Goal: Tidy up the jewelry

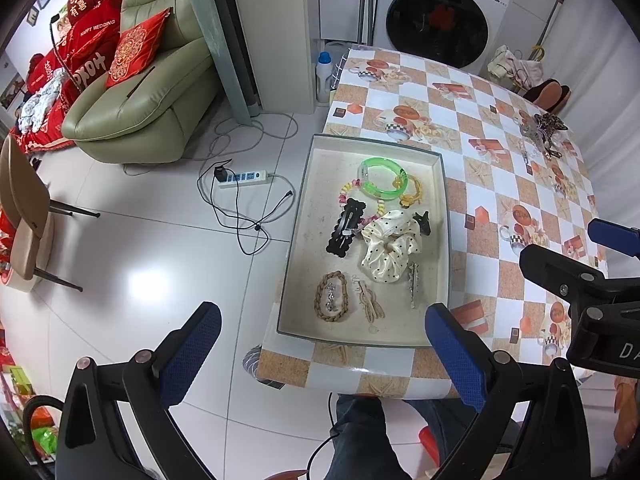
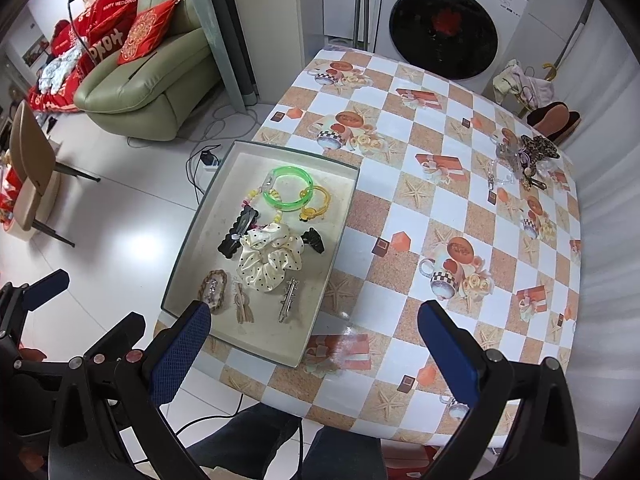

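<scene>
A shallow grey-rimmed tray lies on the table's left side. It holds a green bangle, a cream dotted scrunchie, a black hair clip, a braided oval clip, a silver clip and other pieces. A small pile of jewelry lies at the table's far right. My left gripper is open and empty, above the tray's near edge. My right gripper is open and empty over the table's near side.
The table has a checkered orange-and-white cover. A green sofa, a chair and a power strip with cables are on the white floor to the left. A washing machine stands behind the table.
</scene>
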The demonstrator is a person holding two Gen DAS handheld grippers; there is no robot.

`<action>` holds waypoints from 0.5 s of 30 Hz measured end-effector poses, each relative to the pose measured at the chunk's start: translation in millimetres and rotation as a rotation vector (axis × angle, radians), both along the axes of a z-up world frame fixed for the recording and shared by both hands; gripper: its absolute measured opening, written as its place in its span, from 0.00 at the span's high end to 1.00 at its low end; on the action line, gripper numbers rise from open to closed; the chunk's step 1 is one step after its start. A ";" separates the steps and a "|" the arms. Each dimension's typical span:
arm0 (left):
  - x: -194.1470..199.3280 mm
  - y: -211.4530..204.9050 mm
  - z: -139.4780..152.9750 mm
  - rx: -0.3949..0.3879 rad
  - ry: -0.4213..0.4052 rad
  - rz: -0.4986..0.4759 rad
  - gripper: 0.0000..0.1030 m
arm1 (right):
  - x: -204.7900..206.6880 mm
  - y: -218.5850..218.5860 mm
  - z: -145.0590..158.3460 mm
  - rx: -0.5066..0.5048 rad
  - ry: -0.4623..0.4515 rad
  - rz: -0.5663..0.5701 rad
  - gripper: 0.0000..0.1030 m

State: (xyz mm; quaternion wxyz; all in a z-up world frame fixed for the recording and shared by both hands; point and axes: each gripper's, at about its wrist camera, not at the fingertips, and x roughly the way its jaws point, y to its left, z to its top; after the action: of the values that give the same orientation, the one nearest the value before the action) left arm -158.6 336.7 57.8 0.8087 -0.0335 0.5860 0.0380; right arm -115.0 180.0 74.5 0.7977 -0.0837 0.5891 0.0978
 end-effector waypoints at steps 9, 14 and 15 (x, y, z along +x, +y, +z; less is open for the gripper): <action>-3.3 2.8 -1.2 0.006 0.002 0.002 0.00 | -1.5 4.7 -1.2 -0.004 0.005 0.013 0.00; -3.2 3.2 -1.6 0.011 -0.001 0.000 0.00 | -2.5 6.2 -1.2 -0.006 0.004 0.014 0.00; -3.3 4.1 -2.0 0.012 -0.001 -0.001 0.00 | -2.5 6.2 -1.3 -0.006 0.004 0.013 0.00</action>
State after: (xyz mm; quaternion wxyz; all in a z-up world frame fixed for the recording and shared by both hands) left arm -161.9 340.9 55.8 0.8092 -0.0285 0.5854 0.0412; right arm -117.5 186.2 73.2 0.7957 -0.0897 0.5904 0.1013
